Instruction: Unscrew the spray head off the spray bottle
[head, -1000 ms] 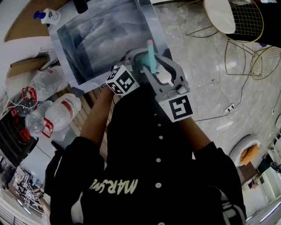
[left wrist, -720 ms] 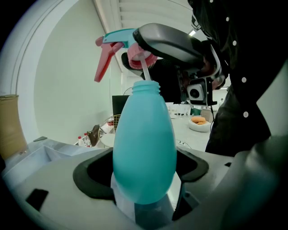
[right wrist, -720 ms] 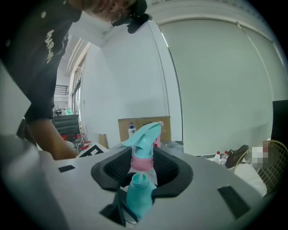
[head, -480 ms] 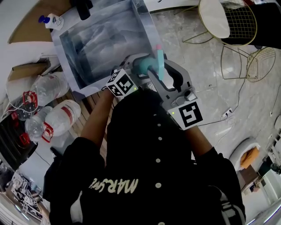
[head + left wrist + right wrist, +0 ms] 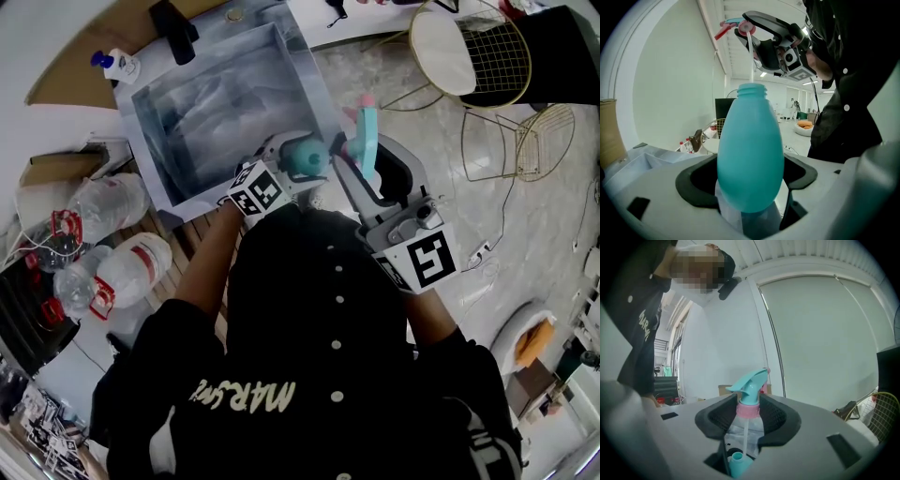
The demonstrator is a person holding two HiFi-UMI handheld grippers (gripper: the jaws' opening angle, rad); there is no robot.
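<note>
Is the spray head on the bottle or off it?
Off. The bottle has a bare neck, and the right gripper holds the spray head above it; only its tube reaches down toward the opening.

I see the spray bottle [image 5: 750, 154] as smooth teal plastic with a soft, near-matt sheen. The spray head [image 5: 751, 380] above it is the same plastic, with a pink collar and a translucent tube. Right of the spray bottle, the floor [image 5: 450, 216] looks like polished stone, and the chair [image 5: 511, 56] is gold metal wire.

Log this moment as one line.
stage: spray head off neck | left gripper: shut on teal bottle | right gripper: shut on pink collar, above bottle | dip tube: reaches bottle mouth
</note>
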